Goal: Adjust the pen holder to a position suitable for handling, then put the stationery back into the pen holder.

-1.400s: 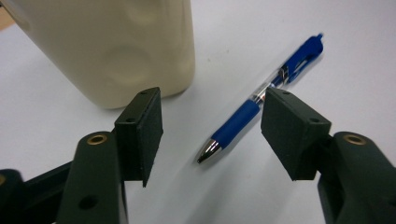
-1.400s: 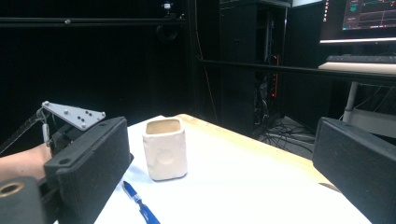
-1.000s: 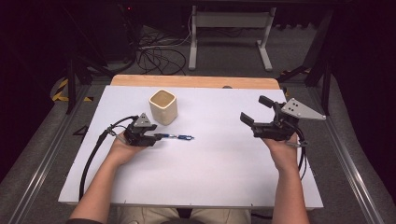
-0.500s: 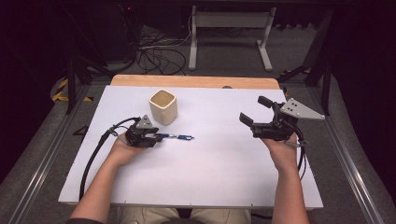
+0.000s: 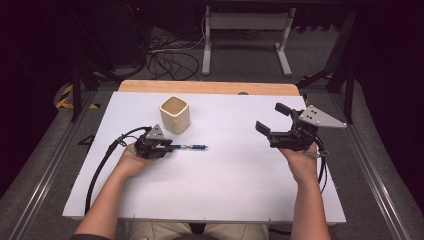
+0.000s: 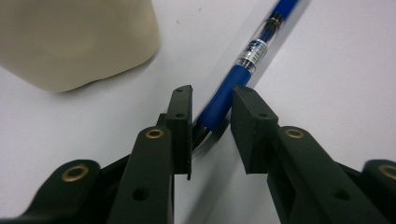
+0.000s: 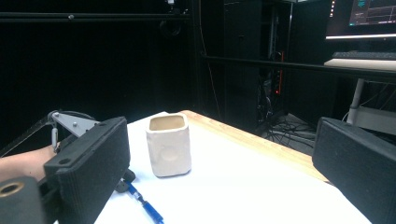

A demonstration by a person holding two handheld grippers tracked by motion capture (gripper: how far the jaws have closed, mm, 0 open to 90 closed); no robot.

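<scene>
A blue pen [image 5: 192,147] lies on the white table top [image 5: 230,185], pointing right. My left gripper [image 5: 169,147] rests on the table at the pen's left end. In the left gripper view the pen [image 6: 247,60] runs slantwise between the jaws of this gripper [image 6: 212,112]. The jaws have just been closing on it and stand close at both sides, with a sliver of gap left. A cream cup [image 5: 175,114] stands upright just beyond, also near the left gripper's camera [image 6: 74,42]. My right gripper [image 5: 269,116] hovers open at the right, holding nothing, facing the cup [image 7: 169,144] and pen [image 7: 149,210].
A wooden strip [image 5: 210,87] edges the far side of the table. Cables [image 5: 165,60] and a metal stand [image 5: 245,30] lie on the floor beyond. The left gripper's cable [image 5: 102,165] loops off the table's left side.
Both hands have stayed where they were. The left gripper's jaws have drawn in around the pen's end; the pen and the cup have not shifted.
</scene>
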